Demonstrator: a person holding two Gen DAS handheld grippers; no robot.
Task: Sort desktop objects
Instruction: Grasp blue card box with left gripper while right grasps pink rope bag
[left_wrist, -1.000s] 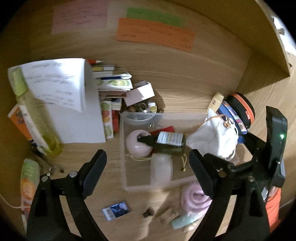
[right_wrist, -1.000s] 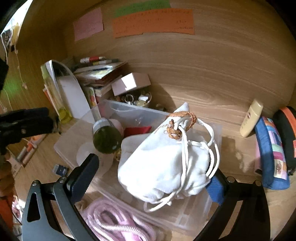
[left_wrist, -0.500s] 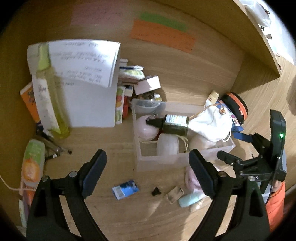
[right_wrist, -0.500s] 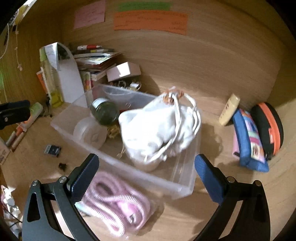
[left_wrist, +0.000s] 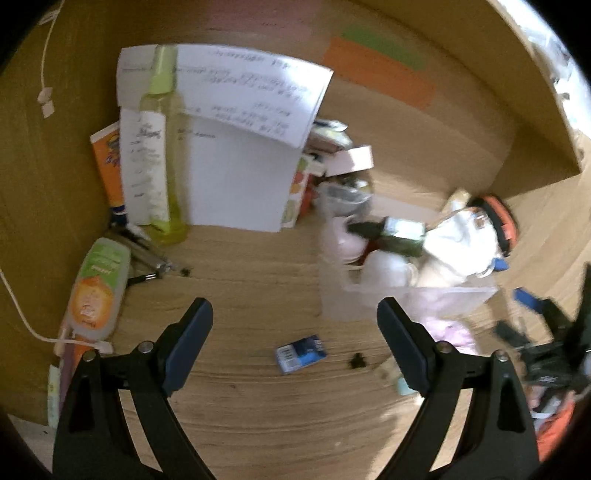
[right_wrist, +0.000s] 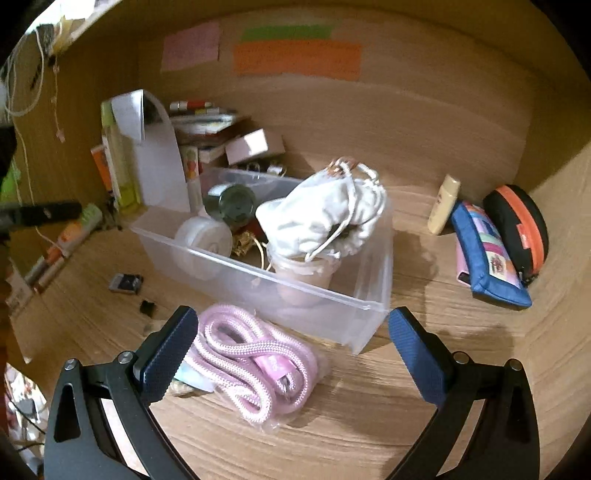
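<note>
A clear plastic bin (right_wrist: 364, 295) stands on the wooden desk and holds a white drawstring pouch (right_wrist: 325, 216), a dark green bottle (right_wrist: 231, 203) and a white round jar (right_wrist: 203, 240). The bin also shows in the left wrist view (left_wrist: 424, 295), blurred. A pink rope in a clear bag (right_wrist: 255, 363) lies in front of the bin, between my right gripper's (right_wrist: 291, 354) open, empty fingers. My left gripper (left_wrist: 295, 339) is open and empty above a small blue card (left_wrist: 300, 353) and a small black clip (left_wrist: 357, 361).
A yellow-green bottle (left_wrist: 162, 147), white papers (left_wrist: 236, 155) and an orange-green tube (left_wrist: 98, 291) stand or lie at the left. A cream tube (right_wrist: 445, 203), a blue patchwork pouch (right_wrist: 484, 254) and a black-orange case (right_wrist: 519, 225) lie right of the bin. Books are stacked behind it.
My right gripper has let go of the white pouch, which now rests in the bin, and has pulled back over the pink rope. My left gripper has drawn back and swung left.
</note>
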